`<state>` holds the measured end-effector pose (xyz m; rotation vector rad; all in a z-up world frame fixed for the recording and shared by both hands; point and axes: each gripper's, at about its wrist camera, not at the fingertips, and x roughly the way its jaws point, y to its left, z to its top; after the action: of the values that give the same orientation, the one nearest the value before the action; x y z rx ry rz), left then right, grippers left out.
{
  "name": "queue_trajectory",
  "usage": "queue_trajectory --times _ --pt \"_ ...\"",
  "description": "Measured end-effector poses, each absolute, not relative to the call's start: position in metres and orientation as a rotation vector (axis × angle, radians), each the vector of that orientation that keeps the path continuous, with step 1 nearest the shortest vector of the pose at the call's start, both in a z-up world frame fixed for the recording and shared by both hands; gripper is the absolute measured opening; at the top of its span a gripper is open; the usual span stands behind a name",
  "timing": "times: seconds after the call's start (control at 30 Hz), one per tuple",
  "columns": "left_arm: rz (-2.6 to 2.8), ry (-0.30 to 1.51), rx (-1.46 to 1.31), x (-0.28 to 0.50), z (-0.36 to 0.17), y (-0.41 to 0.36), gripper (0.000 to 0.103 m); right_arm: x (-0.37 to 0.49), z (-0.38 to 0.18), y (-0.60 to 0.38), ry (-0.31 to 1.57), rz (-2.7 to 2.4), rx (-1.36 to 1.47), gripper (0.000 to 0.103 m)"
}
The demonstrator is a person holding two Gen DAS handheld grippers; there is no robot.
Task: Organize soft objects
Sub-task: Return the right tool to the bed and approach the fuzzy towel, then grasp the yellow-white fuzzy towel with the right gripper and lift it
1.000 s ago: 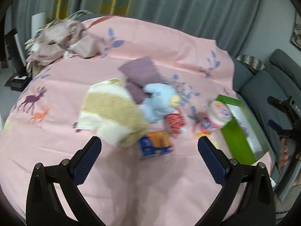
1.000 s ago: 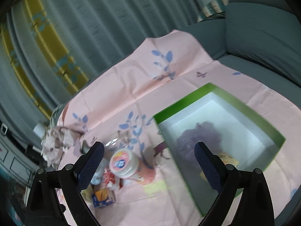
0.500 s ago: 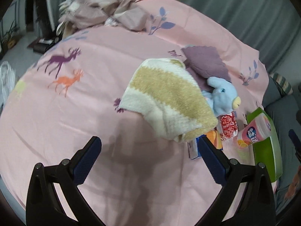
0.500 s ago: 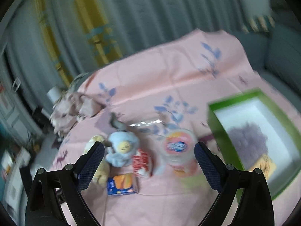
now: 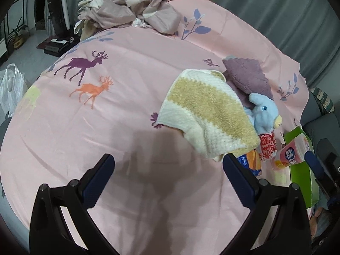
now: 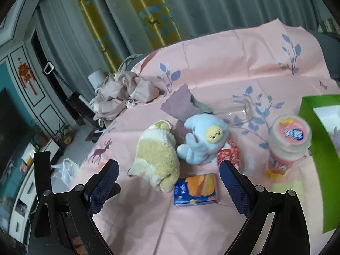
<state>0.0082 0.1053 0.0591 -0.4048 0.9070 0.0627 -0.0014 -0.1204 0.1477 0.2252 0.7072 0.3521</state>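
Note:
A yellow-and-cream fluffy towel [image 5: 209,111] [image 6: 157,157] lies on the pink cloth. A blue plush toy [image 5: 264,114] [image 6: 204,141] sits at its right, and a purple cloth [image 5: 247,77] [image 6: 177,106] lies behind both. A green box [image 6: 318,127] [image 5: 300,171] stands at the right with a purple soft thing inside. My left gripper [image 5: 167,173] is open and empty, near the towel's front. My right gripper [image 6: 167,179] is open and empty, above the towel and a blue-orange tissue pack [image 6: 195,190].
A pink-lidded jar [image 6: 290,140] [image 5: 290,152] stands beside the box. A red-patterned packet [image 6: 230,153] lies by the plush. A clear glass [image 6: 231,109] lies on its side behind. A pile of beige fabric [image 5: 129,6] [image 6: 125,94] sits at the table's far edge.
Both views have swung left. The left gripper has come closer to the towel. The right gripper has turned from the green box toward the towel and plush. Both stay open.

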Motion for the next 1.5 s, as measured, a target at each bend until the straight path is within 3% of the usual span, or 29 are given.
queue_trajectory --times 0.23,0.7,0.8,0.83,0.9,0.93,1.07,1.23,1.5 --pt "0.057 0.917 -0.424 0.005 0.06 0.113 0.099 0.001 0.141 -0.111 0.712 0.331 0.186 0.097" --pt "0.06 0.865 -0.581 0.003 0.073 0.15 0.08 0.06 0.092 -0.059 0.877 0.312 0.181 0.096" --pt "0.081 0.86 -0.6 0.002 0.073 0.157 0.08 0.072 0.08 -0.055 0.896 0.321 0.175 0.082" --pt "0.083 0.86 -0.607 0.003 0.073 0.16 0.08 0.073 0.078 -0.055 0.888 0.31 0.165 0.072" --pt "0.09 0.863 -0.613 0.003 0.072 0.163 0.08 0.076 0.071 -0.058 0.888 0.28 0.143 0.048" --pt "0.095 0.869 -0.614 0.004 0.07 0.165 0.08 0.079 0.067 -0.06 0.908 0.271 0.14 0.02" --pt "0.093 0.879 -0.631 0.005 0.068 0.169 0.08 0.075 0.08 -0.078 0.894 0.314 0.257 0.018" --pt "0.102 0.861 -0.649 0.001 0.072 0.174 0.08 0.035 0.149 -0.092 0.737 0.407 0.3 0.018" --pt "0.128 0.89 -0.686 0.0 0.066 0.183 0.08 -0.027 0.216 -0.071 0.739 0.407 -0.005 0.017"
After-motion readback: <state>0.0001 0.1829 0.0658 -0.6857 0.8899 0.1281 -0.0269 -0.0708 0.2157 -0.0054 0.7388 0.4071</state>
